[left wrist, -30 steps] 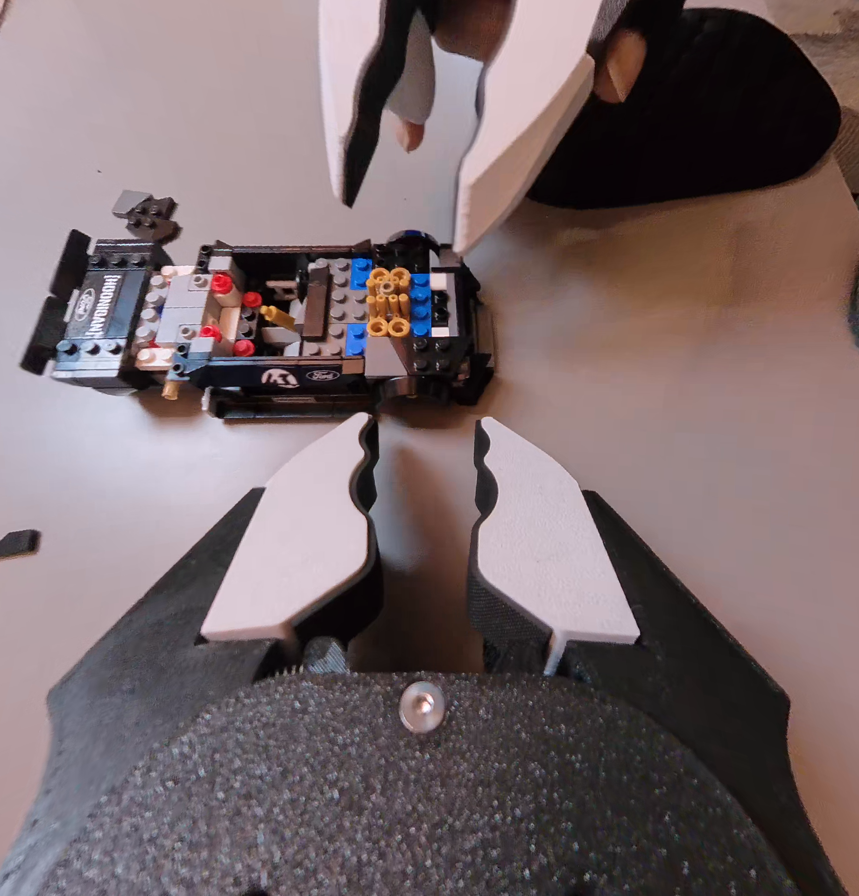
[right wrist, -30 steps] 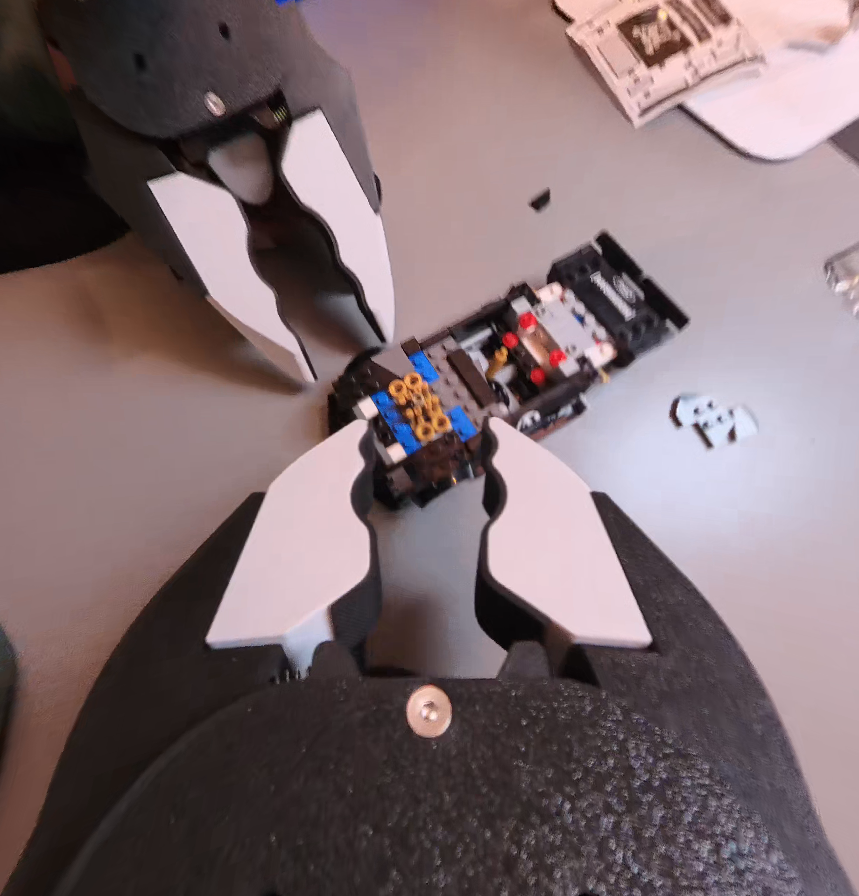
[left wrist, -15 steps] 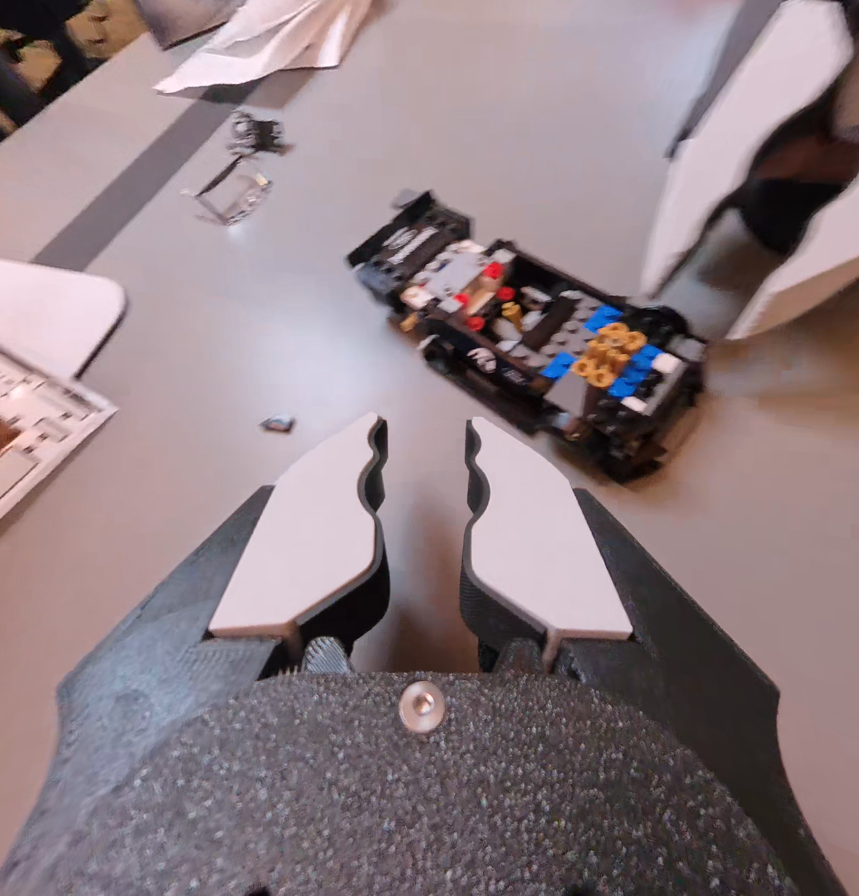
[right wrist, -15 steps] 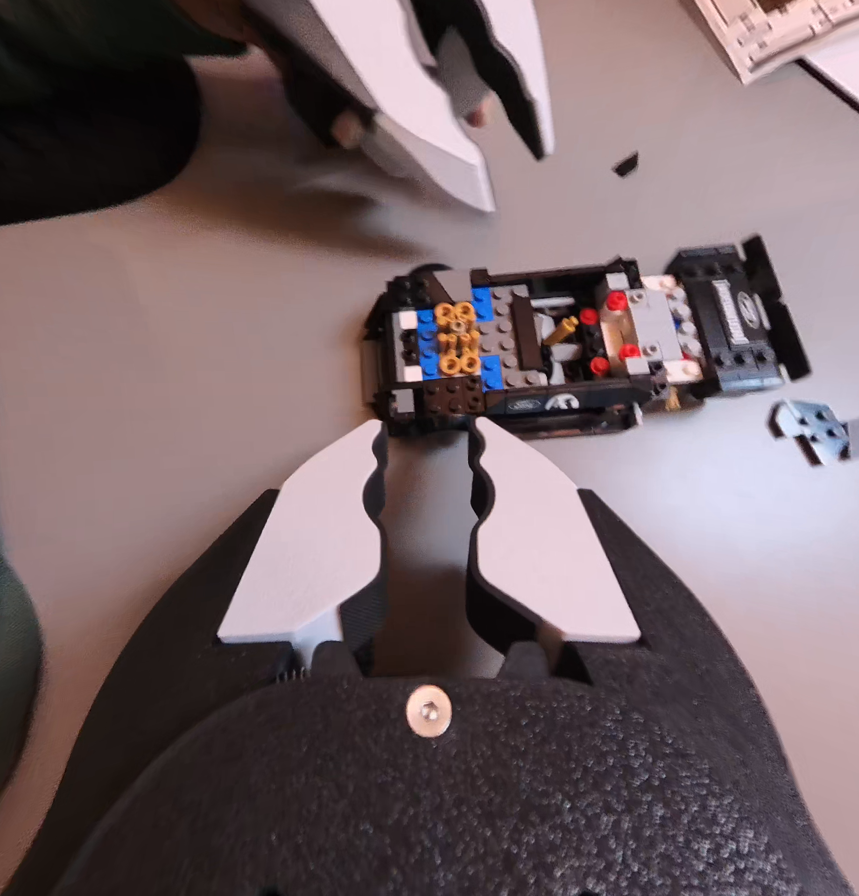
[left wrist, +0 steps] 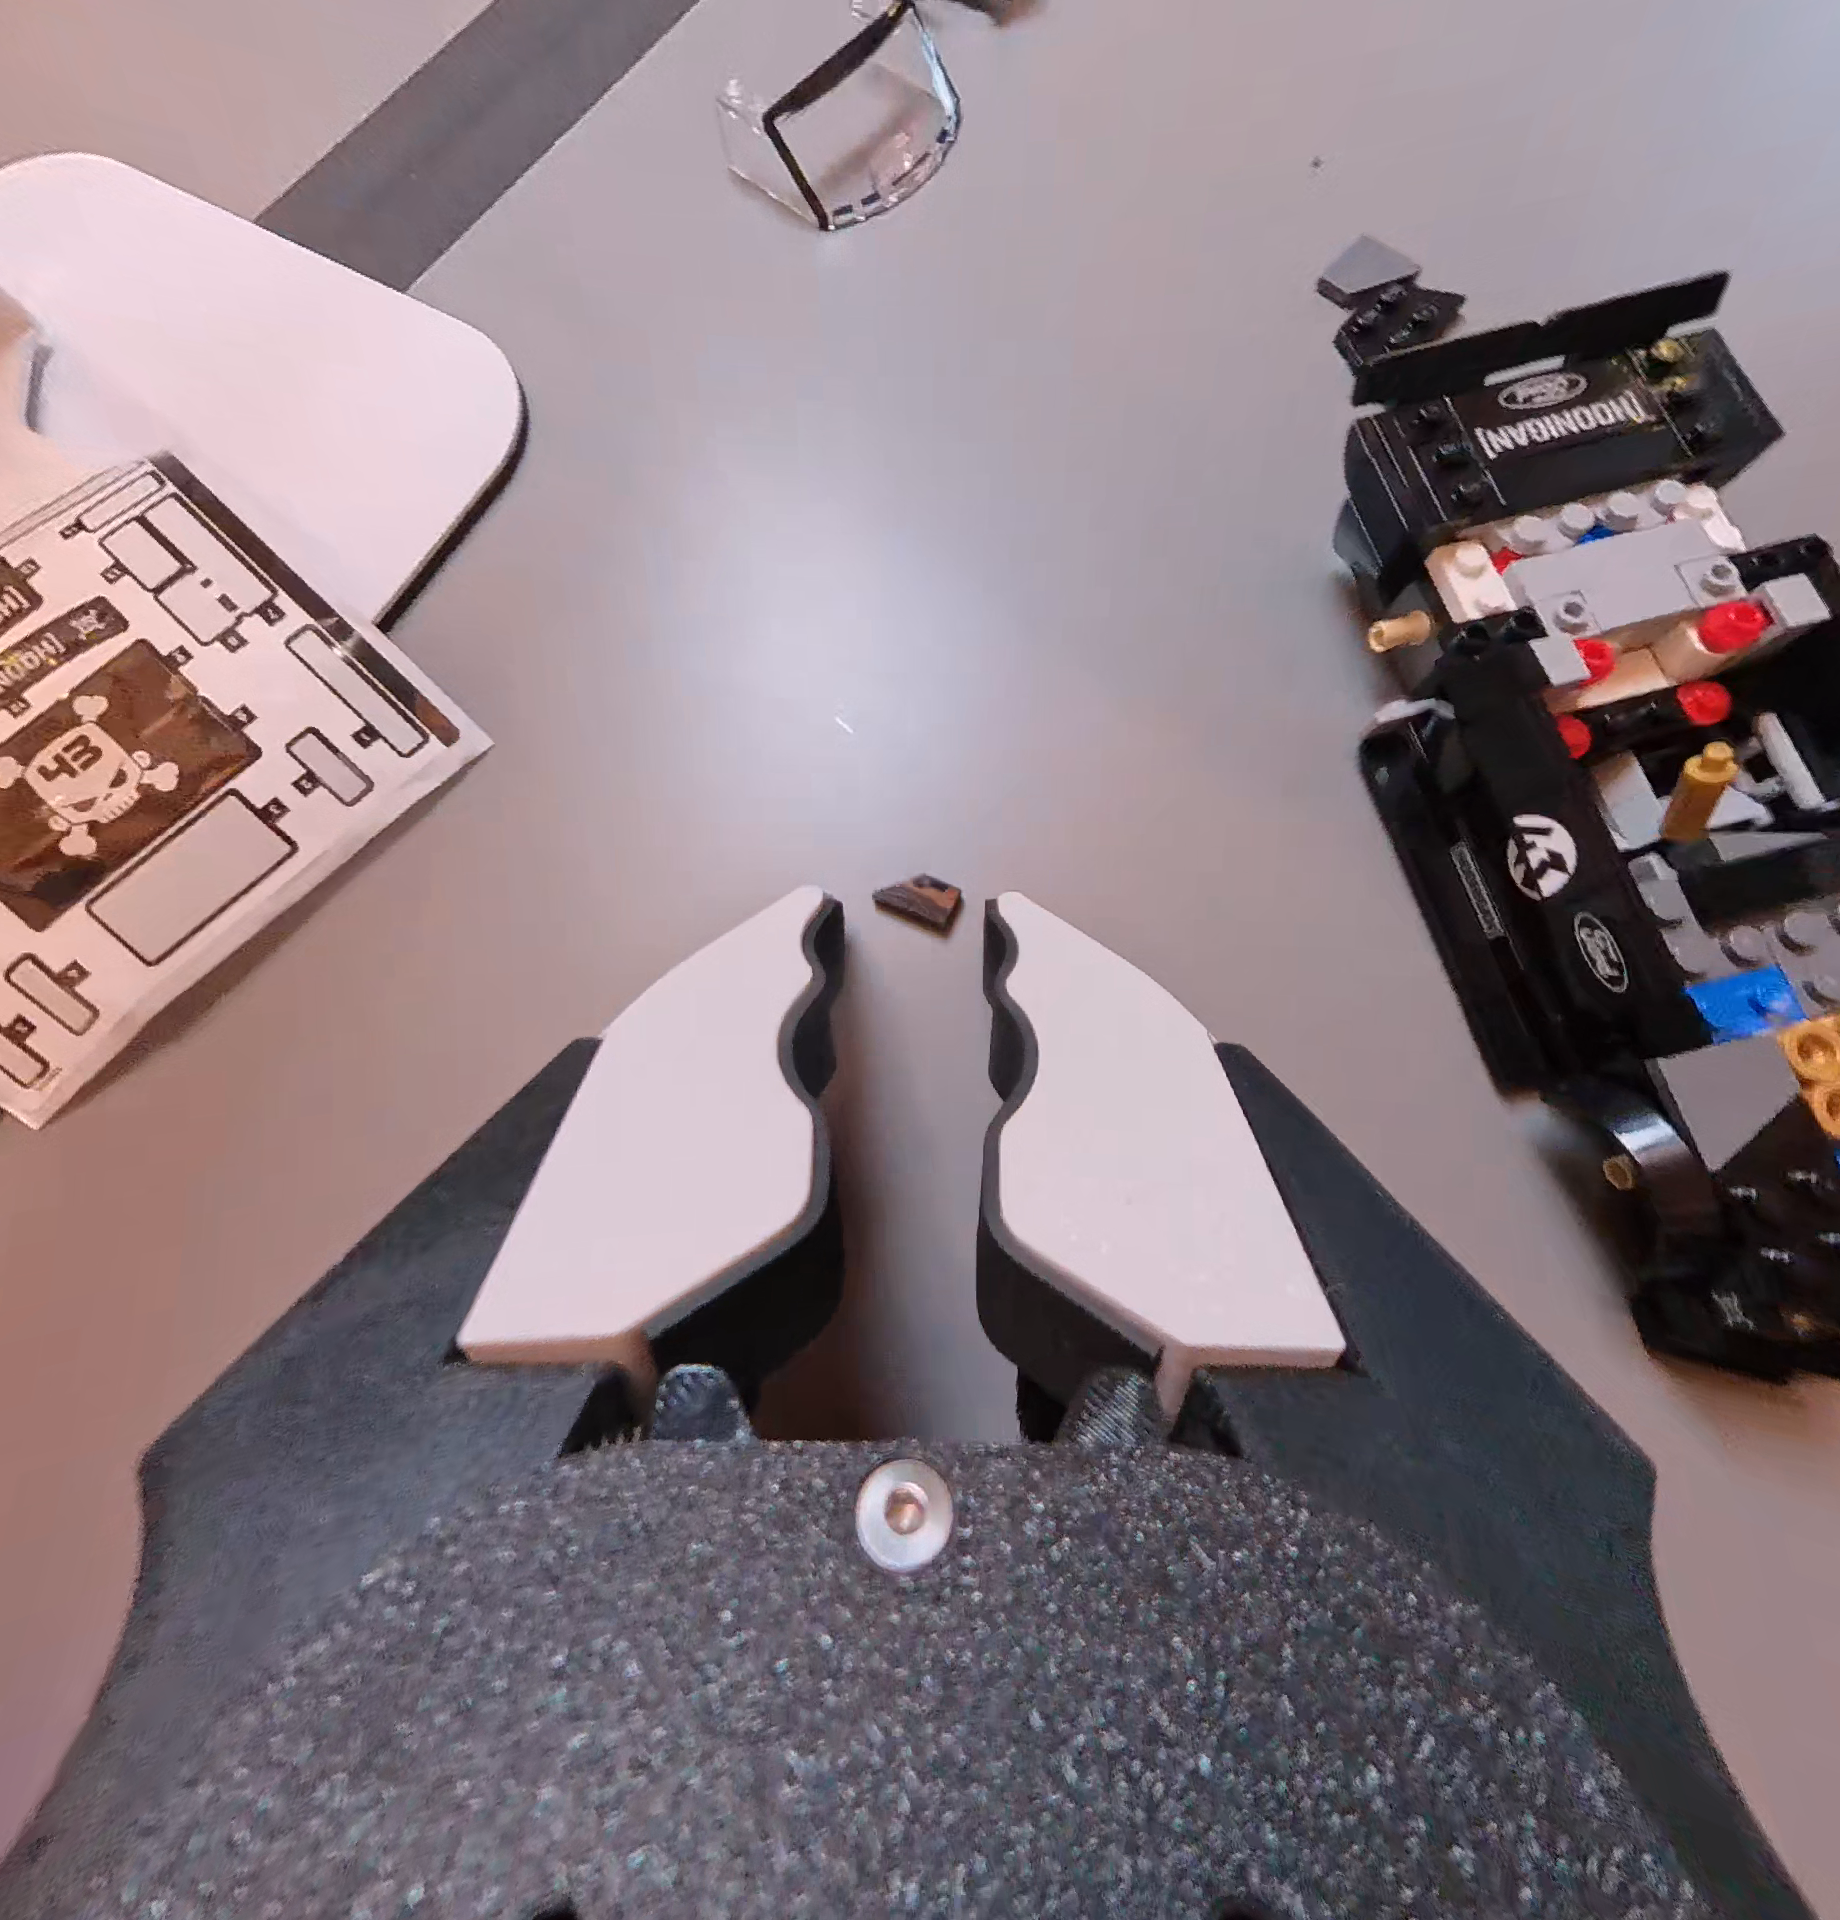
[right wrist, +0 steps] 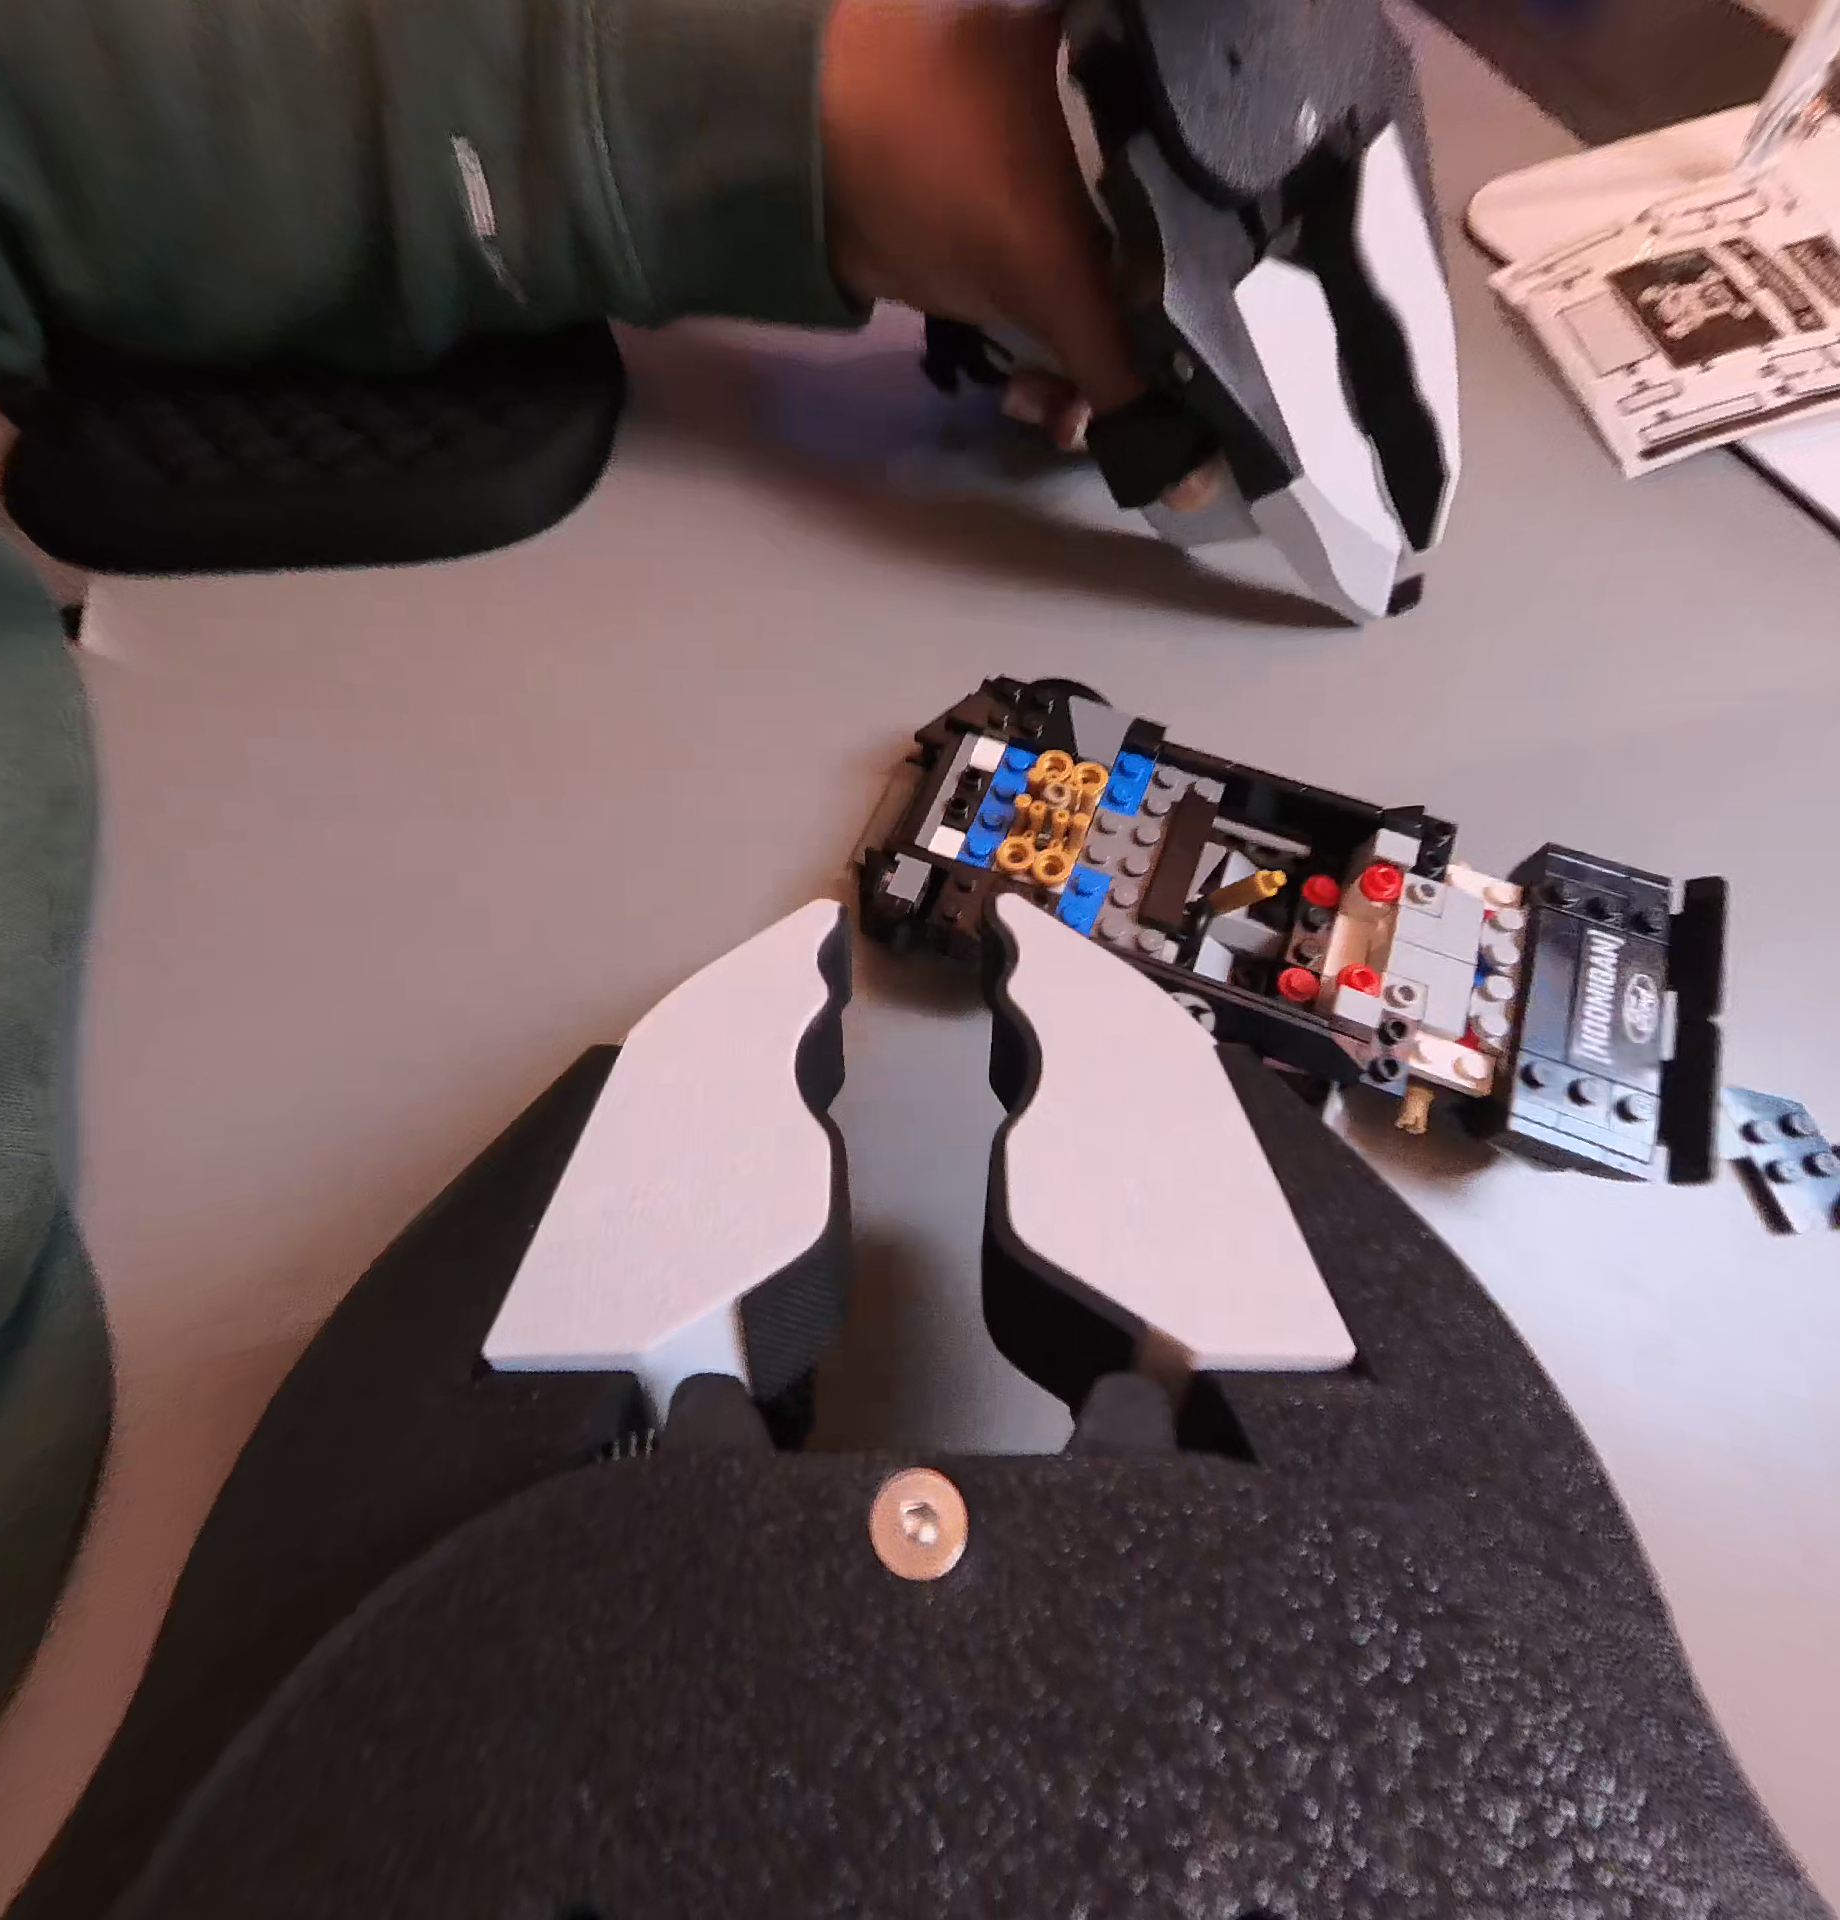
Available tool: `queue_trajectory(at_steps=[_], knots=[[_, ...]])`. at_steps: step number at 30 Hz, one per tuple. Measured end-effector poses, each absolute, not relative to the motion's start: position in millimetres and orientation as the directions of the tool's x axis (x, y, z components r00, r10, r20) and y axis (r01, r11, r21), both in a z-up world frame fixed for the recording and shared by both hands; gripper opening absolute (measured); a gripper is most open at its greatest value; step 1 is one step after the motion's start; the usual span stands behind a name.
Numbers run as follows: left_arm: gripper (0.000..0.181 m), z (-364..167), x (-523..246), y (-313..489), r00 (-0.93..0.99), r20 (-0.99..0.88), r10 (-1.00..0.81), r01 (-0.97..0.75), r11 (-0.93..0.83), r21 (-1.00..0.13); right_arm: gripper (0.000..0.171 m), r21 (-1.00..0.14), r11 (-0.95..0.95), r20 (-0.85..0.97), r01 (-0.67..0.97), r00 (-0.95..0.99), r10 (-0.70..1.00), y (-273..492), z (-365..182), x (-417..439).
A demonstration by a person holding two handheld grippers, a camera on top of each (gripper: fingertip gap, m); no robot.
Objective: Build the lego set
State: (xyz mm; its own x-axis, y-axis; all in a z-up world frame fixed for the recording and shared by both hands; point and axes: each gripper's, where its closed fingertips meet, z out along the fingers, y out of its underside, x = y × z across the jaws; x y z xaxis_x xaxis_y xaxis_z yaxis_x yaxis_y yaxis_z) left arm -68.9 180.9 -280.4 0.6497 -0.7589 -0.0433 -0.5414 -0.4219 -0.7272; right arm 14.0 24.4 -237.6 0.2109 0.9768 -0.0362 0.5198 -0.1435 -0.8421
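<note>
A half-built black lego car (left wrist: pixel 1643 790) lies on the grey table, with grey, blue, red and gold pieces inside; it also shows in the right wrist view (right wrist: pixel 1300 935). A small dark flat lego piece (left wrist: pixel 918 898) lies on the table just ahead of my left gripper (left wrist: pixel 913 914), between its tips. The left gripper is open and empty. My right gripper (right wrist: pixel 916 925) is open and empty, its tips at the car's near front corner. The left gripper also shows in the right wrist view (right wrist: pixel 1352 499), held by a hand, tips down on the table beyond the car.
A sticker sheet (left wrist: pixel 147 748) lies on a white tray (left wrist: pixel 272 343) at the left. A clear lego windscreen piece (left wrist: pixel 843 135) lies at the far middle. A small grey plate piece (left wrist: pixel 1378 301) lies beside the car's rear, also in the right wrist view (right wrist: pixel 1799 1164). A green sleeve (right wrist: pixel 376 166) crosses the far left. One gripper's finger ends stand about 20 centimetres off the other's.
My left gripper has swung left, away from the car, and come down over the small dark piece. My right gripper has stayed near the car's front; the car looks turned in its view.
</note>
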Motion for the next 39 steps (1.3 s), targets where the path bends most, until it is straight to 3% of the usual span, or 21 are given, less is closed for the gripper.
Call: queue_trajectory(at_steps=[7, 13, 16, 24, 39], knots=[[0.019, -281.6, -63.2, 183.5, 0.663, -0.050, -0.747, -0.553, -0.444, -0.705, 0.020, -0.896, -0.213, -0.112, 0.389, 0.267, 0.957, 36.4, -221.3, 25.9], [0.016, -281.9, -63.8, 181.3, 0.671, -0.062, -0.739, -0.559, -0.449, -0.697, 0.019, -0.894, -0.214, -0.107, 0.393, 0.276, 0.955, 37.2, -222.9, 26.6], [0.000, -282.7, -66.5, 180.3, 0.656, -0.100, -0.748, -0.587, -0.423, -0.690, 0.018, -0.897, -0.209, -0.098, 0.390, 0.285, 0.953, 38.4, -222.2, 26.7], [0.000, -281.4, -70.1, 178.9, 0.631, -0.149, -0.761, -0.606, -0.365, -0.707, 0.018, -0.899, -0.226, -0.107, 0.375, 0.311, 0.944, 43.0, -221.7, 28.0], [0.000, -233.8, -55.0, 131.9, 0.442, -0.265, -0.857, -0.607, -0.068, -0.792, 0.017, -0.907, -0.250, -0.131, 0.340, 0.336, 0.933, 47.7, -219.1, 31.8]])
